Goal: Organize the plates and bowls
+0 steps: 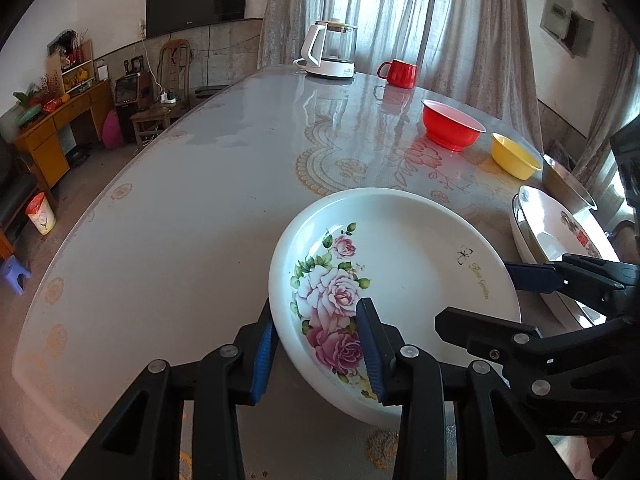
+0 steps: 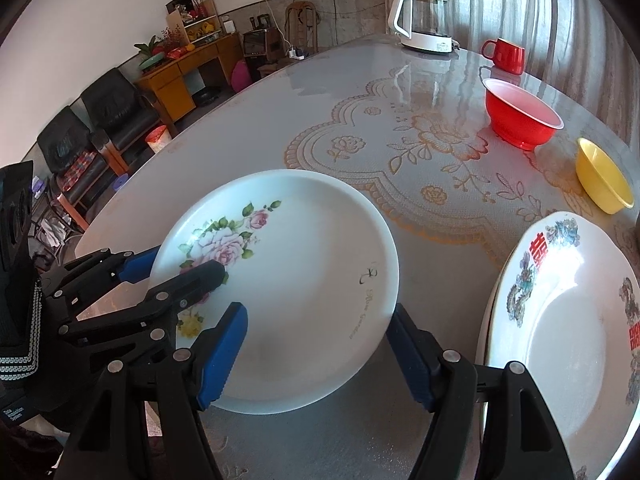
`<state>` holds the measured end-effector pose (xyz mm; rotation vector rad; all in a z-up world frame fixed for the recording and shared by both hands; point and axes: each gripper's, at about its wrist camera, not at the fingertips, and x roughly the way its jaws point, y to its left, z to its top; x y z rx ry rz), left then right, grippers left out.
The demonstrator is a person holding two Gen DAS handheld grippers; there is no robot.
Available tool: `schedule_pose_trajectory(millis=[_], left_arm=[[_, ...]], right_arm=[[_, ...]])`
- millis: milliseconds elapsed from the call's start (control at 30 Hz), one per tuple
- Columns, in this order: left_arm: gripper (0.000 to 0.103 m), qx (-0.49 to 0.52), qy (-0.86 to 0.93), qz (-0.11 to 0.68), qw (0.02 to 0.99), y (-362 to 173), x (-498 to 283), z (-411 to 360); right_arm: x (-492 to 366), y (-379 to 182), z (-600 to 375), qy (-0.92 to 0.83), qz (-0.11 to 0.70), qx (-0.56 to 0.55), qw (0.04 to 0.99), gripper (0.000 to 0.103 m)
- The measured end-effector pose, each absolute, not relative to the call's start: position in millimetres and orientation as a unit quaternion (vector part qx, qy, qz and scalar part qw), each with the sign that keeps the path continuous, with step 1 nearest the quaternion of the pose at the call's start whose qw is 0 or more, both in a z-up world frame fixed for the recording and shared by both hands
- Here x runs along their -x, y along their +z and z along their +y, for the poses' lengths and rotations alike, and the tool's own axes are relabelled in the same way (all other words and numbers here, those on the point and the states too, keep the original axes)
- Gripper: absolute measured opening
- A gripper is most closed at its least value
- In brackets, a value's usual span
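Your left gripper (image 1: 316, 346) is clamped on the near-left rim of the rose plate (image 1: 400, 256), which sits on the table (image 1: 180, 200); the right gripper (image 2: 316, 354) straddles its near-right edge, jaws wide, one pad over the plate, one outside the rim. It looks like glazed ceramic: stiff, slick, chippable, fairly heavy; grip deep on the rim.

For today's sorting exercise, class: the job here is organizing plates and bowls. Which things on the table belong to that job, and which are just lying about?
Belong to the job:
white rose-printed plate, clamped at its rim by the left gripper
white plate with red characters
red plastic bowl
yellow plastic bowl
metal bowl

Just lying about:
white electric kettle
red mug
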<state>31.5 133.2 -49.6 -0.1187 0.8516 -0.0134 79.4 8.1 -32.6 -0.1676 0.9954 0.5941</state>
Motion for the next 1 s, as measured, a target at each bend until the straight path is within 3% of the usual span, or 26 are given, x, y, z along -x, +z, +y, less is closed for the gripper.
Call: schedule_pose_trajectory(millis=[200,400,633,1000], left_arm=[[0.036,0.067,-0.007,0.411,0.909,-50,-32,135],[0.035,0.092,-0.009,0.408,0.908,-47,-34,141],[0.035,0.086,0.001,0.406,0.91,-50,-37,136],[0.035,0.091,-0.003,0.402,0.911,-50,-31,138]], right_arm=[[-82,-33,9,0.289,0.45,0.091,0.84,0.073],[-88,-28,2,0.284,0.436,0.09,0.849,0.05],[-90,-35,16,0.259,0.426,0.151,0.853,0.053],[-92,-35,15,0.258,0.436,0.145,0.85,0.054]])
